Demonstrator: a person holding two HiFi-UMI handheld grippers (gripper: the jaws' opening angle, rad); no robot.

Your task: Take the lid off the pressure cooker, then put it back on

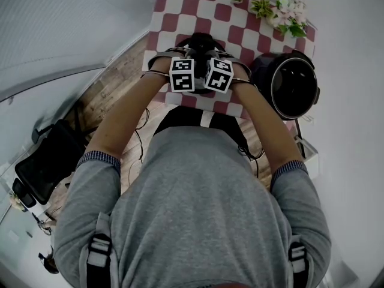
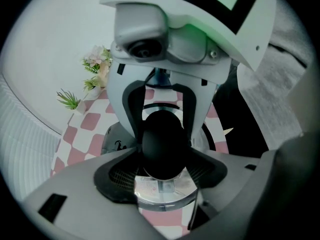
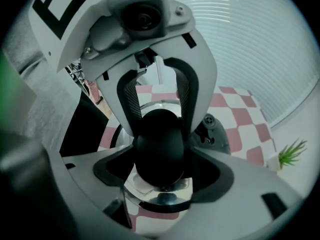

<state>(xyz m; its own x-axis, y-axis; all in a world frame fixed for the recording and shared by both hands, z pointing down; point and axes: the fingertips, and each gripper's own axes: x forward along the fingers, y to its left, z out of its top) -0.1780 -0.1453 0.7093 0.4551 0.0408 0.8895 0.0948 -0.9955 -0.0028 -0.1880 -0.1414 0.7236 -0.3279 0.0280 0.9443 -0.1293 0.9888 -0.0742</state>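
In the head view, the left claw (image 1: 191, 57) and the right claw (image 1: 211, 57) meet side by side, each under its marker cube and pointing steeply down. They are over the round polished-metal lid (image 1: 201, 41), which lies off the pot on the surface, on a red-and-white checked cloth (image 1: 198, 8). Just beside it, to the right, stands the black round pressure cooker (image 1: 262, 71). It is uncovered, and a bright metal rim rings its dark hollow. Pale artificial flowers (image 1: 282, 14) sit at the cloth's far edge.

In the left gripper view, the lid lies flat with its smooth, black, egg-shaped knob (image 2: 162, 151) pointing up. The knob's long axis runs from this claw toward the opposite one. Mirror-bright metal shows below the knob. The left claw's broad grey jaws, lined with ribbed black pads (image 2: 117, 173), flank the knob. They seem clenched on it, though with dark pad against dark knob the contact is hard to confirm.

In the right gripper view, the same knob stands between the right claw's jaws. These stand wide, with a thin gap at the knob's side, so this claw is released rather than gripping. From above, the other claw's white fingers (image 3: 131, 101), faced with cross-hatched black rubber, come down along both sides of the knob. The lid's glossy face reflects the knob.
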